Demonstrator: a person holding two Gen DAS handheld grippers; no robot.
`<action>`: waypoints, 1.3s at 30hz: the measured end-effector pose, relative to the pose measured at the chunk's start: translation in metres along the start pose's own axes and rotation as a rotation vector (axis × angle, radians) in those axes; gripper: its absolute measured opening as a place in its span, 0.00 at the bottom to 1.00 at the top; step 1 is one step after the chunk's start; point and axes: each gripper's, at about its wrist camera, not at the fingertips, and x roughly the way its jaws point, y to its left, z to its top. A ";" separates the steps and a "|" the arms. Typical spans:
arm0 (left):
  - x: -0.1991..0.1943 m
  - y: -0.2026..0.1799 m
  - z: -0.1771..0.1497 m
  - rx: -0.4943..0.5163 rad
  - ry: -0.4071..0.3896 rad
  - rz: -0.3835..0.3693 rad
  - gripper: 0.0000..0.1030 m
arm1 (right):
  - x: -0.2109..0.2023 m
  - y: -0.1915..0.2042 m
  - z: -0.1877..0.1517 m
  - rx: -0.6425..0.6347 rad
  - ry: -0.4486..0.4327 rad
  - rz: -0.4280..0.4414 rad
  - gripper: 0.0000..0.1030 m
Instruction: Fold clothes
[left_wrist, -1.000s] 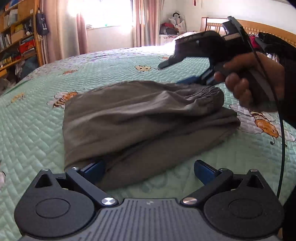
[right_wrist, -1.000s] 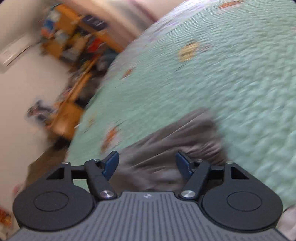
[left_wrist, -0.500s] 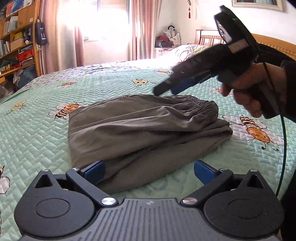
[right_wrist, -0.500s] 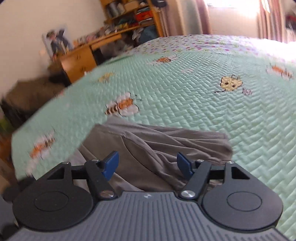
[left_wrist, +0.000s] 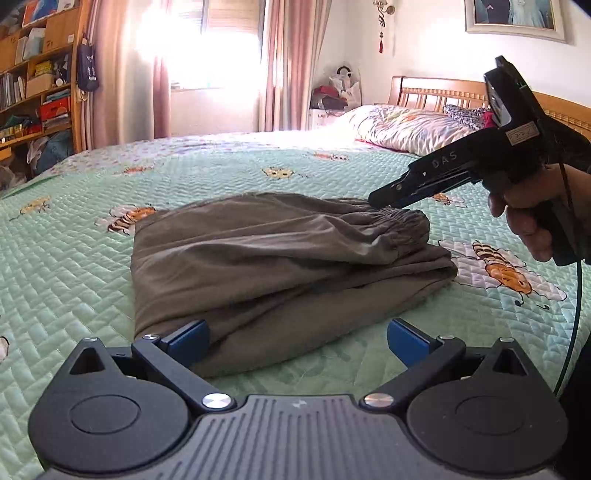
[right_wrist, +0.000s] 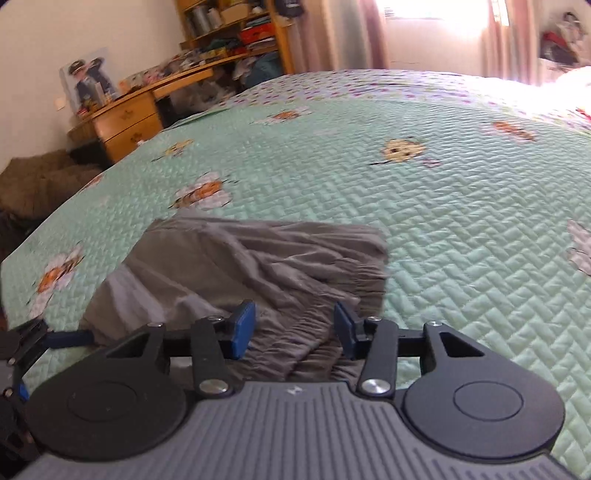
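Right gripper (right_wrist: 291, 326) has lowered toward the elastic waistband (left_wrist: 399, 221), fingers half closed but empty.
Left gripper (left_wrist: 297, 338) stays wide apart — pinch both layers of the grey trousers (left_wrist: 266, 254) squarely before lifting.

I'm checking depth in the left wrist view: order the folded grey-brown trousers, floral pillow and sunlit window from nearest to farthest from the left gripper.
1. Folded grey-brown trousers, right before the left gripper.
2. Floral pillow, far right.
3. Sunlit window, back wall.
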 end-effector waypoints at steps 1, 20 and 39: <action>0.000 0.000 -0.001 0.003 -0.003 0.003 0.99 | -0.004 -0.002 0.000 0.024 -0.023 0.006 0.48; 0.010 -0.001 -0.015 0.012 0.005 0.016 0.99 | -0.020 -0.022 0.026 0.076 -0.157 0.047 0.06; 0.003 -0.002 -0.012 -0.001 -0.010 -0.002 0.99 | -0.024 -0.026 -0.008 0.184 -0.184 0.058 0.54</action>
